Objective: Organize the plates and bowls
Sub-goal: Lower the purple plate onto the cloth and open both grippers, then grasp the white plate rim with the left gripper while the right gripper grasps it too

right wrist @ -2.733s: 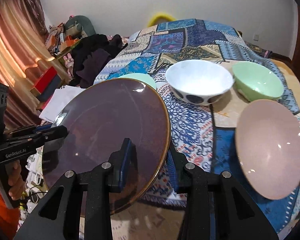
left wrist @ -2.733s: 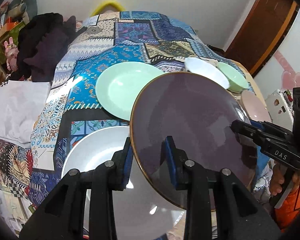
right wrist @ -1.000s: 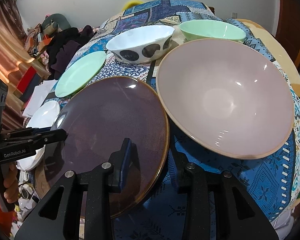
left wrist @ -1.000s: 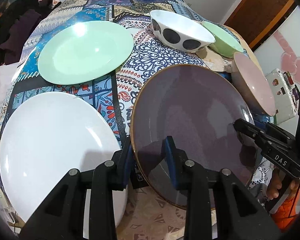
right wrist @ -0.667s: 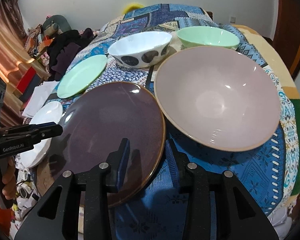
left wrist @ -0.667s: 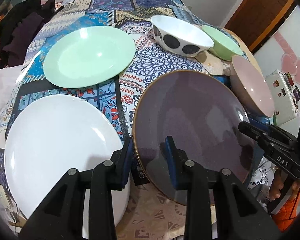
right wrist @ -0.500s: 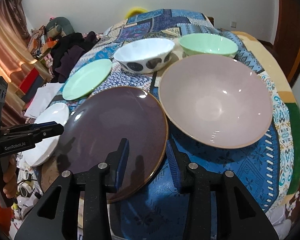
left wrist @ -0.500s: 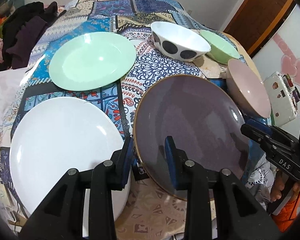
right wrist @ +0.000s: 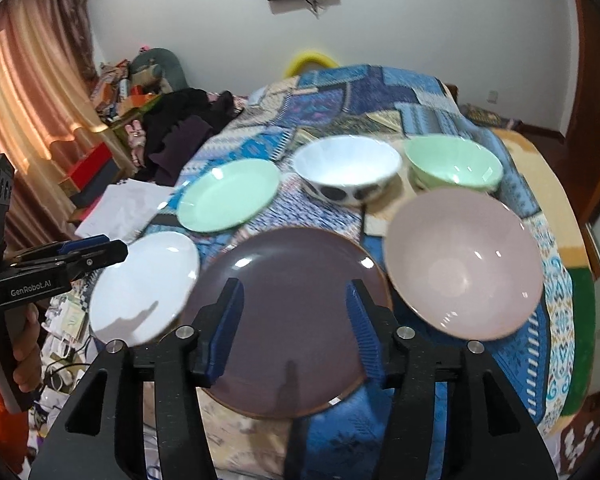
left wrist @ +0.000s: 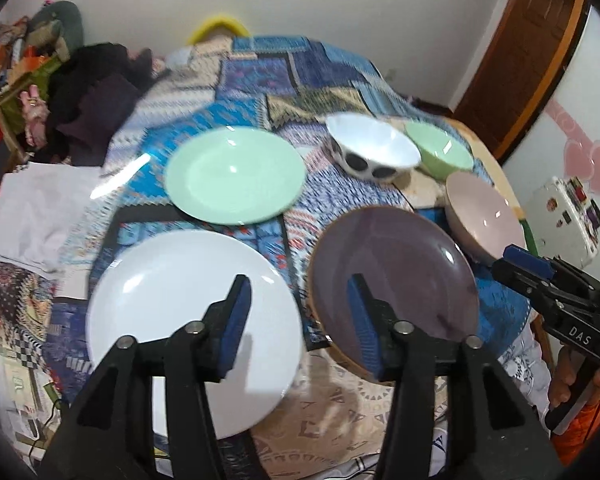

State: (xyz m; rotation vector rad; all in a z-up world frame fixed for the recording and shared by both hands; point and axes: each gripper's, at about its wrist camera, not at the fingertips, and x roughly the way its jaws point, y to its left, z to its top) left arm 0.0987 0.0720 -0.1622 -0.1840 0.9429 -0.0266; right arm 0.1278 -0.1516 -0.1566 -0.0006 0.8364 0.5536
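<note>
A dark purple plate (left wrist: 396, 268) (right wrist: 292, 320) lies flat on the patterned tablecloth at the near edge. A white plate (left wrist: 180, 308) (right wrist: 140, 284) lies to its left, a mint green plate (left wrist: 234, 174) (right wrist: 228, 194) behind that. A pink bowl (left wrist: 482, 216) (right wrist: 460, 260) sits to the right of the purple plate. A white bowl with dark spots (left wrist: 372, 152) (right wrist: 346, 168) and a green bowl (left wrist: 440, 152) (right wrist: 452, 162) stand further back. My left gripper (left wrist: 300, 320) is open and empty above the gap between white and purple plates. My right gripper (right wrist: 294, 328) is open and empty over the purple plate.
The table's patterned cloth (left wrist: 260, 68) stretches back toward a yellow chair (right wrist: 310, 60). Dark clothes (left wrist: 96, 100) and white papers (left wrist: 32, 208) lie to the left. A wooden door (left wrist: 520, 60) is at the right. A white box (left wrist: 560, 212) sits beyond the table's right edge.
Both grippers let go of the purple plate, which now rests on the table. Both opened wide and pulled back and up from it.
</note>
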